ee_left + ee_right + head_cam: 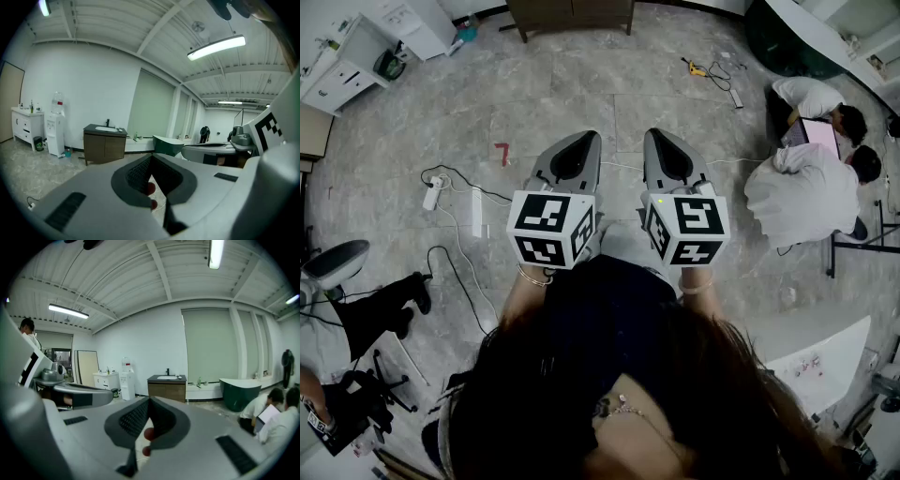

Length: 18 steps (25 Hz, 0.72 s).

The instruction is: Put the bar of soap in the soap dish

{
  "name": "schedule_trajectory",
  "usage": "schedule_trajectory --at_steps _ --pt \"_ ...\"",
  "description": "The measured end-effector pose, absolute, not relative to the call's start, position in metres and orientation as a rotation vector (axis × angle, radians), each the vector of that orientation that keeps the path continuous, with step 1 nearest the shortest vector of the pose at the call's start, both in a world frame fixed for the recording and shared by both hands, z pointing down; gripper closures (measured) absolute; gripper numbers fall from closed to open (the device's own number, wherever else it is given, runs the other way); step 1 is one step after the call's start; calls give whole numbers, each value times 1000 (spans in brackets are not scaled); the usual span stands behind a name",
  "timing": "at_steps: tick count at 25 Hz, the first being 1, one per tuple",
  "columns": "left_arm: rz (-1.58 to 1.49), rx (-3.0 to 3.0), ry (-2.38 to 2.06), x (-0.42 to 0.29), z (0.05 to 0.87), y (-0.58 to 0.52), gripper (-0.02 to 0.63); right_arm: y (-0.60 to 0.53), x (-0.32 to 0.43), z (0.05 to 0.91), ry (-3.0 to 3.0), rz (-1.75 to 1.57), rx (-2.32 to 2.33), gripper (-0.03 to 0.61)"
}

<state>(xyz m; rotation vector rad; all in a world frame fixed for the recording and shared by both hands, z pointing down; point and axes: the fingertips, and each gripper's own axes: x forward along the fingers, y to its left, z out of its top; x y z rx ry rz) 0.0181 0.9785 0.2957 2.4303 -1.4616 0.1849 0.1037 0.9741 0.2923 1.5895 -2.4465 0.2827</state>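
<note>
You hold the left tongs (584, 141) and the right tongs (661, 139) side by side in the middle of the head view. Both are tipped a little downward over the floor (609, 94), not at any table. In its own view, the left tongs (151, 157) are pressed together at the tip with nothing pinched. The right tongs (149, 401) are likewise shut and empty. That level, parallel carry looks like a walking or waiting posture rather than a reach, since nothing lies within range of either tip.

Neither the bar of soap nor the soap dish shows in any view, so I cannot tell you where they are. The likeliest place, as a guess, is the vanity cabinet (167, 386) with its basin, just left of centre in both tongs views and at the top edge of the head view. Its top is too small to read from here.

On the way there, mind the cables (450, 187) trailing at the left of the head view and the two people (806, 187) crouched at the right.
</note>
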Motion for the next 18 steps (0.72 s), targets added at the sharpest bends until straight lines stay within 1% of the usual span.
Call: schedule_trajectory --at_steps 8,18 --pt "186 2422 -1467 22 298 966 618 962 110 294 -2461 297 1593 569" --pt "164 2360 -1542 30 303 924 617 922 127 295 -2505 273 1557 569"
